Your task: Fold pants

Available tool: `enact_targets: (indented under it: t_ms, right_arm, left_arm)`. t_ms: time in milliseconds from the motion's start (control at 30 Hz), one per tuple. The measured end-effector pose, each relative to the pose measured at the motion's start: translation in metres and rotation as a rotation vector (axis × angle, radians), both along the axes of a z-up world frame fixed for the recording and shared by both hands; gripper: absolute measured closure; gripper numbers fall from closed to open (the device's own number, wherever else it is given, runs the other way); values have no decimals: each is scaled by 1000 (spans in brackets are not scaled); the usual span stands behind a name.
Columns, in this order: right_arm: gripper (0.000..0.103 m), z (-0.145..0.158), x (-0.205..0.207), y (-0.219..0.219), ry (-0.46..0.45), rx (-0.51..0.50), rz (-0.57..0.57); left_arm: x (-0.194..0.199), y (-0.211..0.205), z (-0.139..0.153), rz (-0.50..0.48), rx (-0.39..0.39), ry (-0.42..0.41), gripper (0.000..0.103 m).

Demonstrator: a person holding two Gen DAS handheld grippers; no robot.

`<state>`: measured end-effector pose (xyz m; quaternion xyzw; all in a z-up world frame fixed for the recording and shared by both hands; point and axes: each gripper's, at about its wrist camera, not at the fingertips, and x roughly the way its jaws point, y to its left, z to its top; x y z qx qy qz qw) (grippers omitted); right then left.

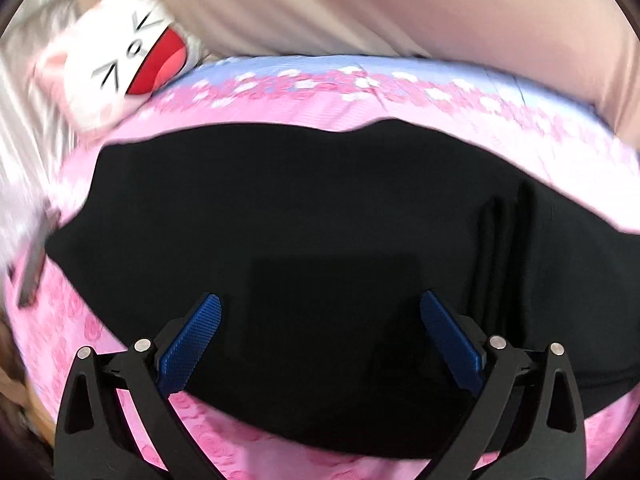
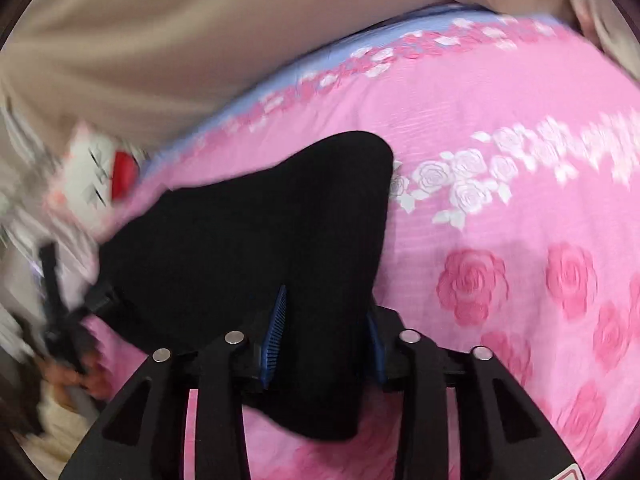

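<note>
Right gripper (image 2: 326,332) jaws clamp black pants (image 2: 248,232) edge; left gripper (image 1: 320,332) jaws open above fabric. Advice: lift evenly, align edges on pink bedsheet (image 2: 500,140).

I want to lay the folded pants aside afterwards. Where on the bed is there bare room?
The widest free patch is the pink rose sheet right of the black pants, out to the white-rose band. A narrower strip lies between the pants and the blue border. It is crowded on the left, by the cat pillow.

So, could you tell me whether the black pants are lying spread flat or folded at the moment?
Partly folded. The pants lie as a short, wide block on the pink sheet, with layered edges near the right gripper.
</note>
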<state>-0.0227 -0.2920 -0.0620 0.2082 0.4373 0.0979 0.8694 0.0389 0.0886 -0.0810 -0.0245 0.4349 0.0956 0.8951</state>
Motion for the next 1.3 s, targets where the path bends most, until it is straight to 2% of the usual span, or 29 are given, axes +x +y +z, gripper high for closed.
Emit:
enact_targets:
  t_ms: [100, 200, 267, 333, 400, 500, 533, 567, 600, 633, 667, 700, 733, 800, 867, 900, 933, 967, 1033, 1067, 1100, 1133, 1167, 1200, 1233, 1300]
  right_arm:
    - [66, 25, -13, 3, -74, -85, -69]
    - [65, 58, -9, 38, -150, -161, 27]
    - [46, 64, -2, 68, -174, -172, 122]
    - [46, 59, 9, 102, -183, -188, 217]
    - [46, 48, 19, 140, -172, -214, 302]
    - [46, 33, 24, 177, -136, -181, 385]
    - [46, 28, 24, 184, -124, -174, 400]
    - [46, 23, 25, 192, -109, -173, 415]
    - [46, 18, 28, 200, -99, -176, 419]
    - [46, 15, 26, 205, -91, -176, 420]
    - [46, 11, 27, 207, -78, -171, 420]
    - [46, 9, 26, 203, -74, -169, 415]
    - [46, 8, 26, 203, -71, -162, 406]
    - [46, 6, 23, 199, -67, -151, 397]
    - [46, 7, 23, 194, -71, -147, 381]
    - [46, 8, 23, 191, -72, -146, 371]
    - [46, 9, 24, 190, -72, -143, 367]
    - [46, 9, 24, 187, -69, -134, 358]
    - [46, 7, 26, 184, -60, -121, 352]
    - [46, 6, 27, 182, -55, -109, 352]
    - [46, 6, 27, 180, -55, -100, 349]
    - [46, 7, 28, 180, -54, -94, 349]
    - [46, 8, 27, 178, -56, -95, 344]
    - [46, 9, 26, 175, -62, -98, 336]
    - [46, 10, 25, 171, -67, -101, 327]
    - [46, 12, 24, 159, -71, -98, 296]
  left_arm:
    - [-14, 31, 15, 73, -20, -66, 5]
    - [-22, 78, 26, 174, -63, -106, 5]
    - [-26, 115, 26, 278, -106, -90, 5]
    - [-29, 155, 17, 364, -187, -72, 5]
    - [-30, 194, 6, 425, -299, -71, 5]
    - [-17, 231, -8, 430, -388, -67, 5]
    - [-15, 234, -7, 418, -387, -81, 9]
    - [-9, 239, -5, 400, -376, -88, 17]
    - [-3, 244, -2, 389, -364, -102, 36]
    - [0, 248, 1, 381, -354, -122, 60]
    - [4, 255, 8, 361, -346, -162, 67]
    - [9, 261, 12, 340, -348, -184, 68]
    - [12, 264, 13, 317, -358, -192, 64]
    - [16, 269, 4, 324, -377, -123, 60]
    - [6, 265, 0, 330, -395, -108, 47]
    - [1, 261, 1, 326, -396, -123, 30]
    - [-4, 257, 1, 325, -395, -127, 8]
    - [-7, 251, -2, 342, -392, -122, 5]
    - [-8, 242, -9, 377, -363, -127, 6]
    - [-5, 239, -9, 379, -317, -132, 11]
    - [-1, 235, -9, 376, -283, -129, 36]
    - [4, 234, -8, 381, -261, -120, 56]
    - [8, 235, -6, 377, -284, -122, 63]
    - [10, 236, -3, 372, -313, -127, 76]
    - [12, 235, 5, 365, -336, -137, 79]
    - [10, 222, 29, 330, -328, -175, 82]
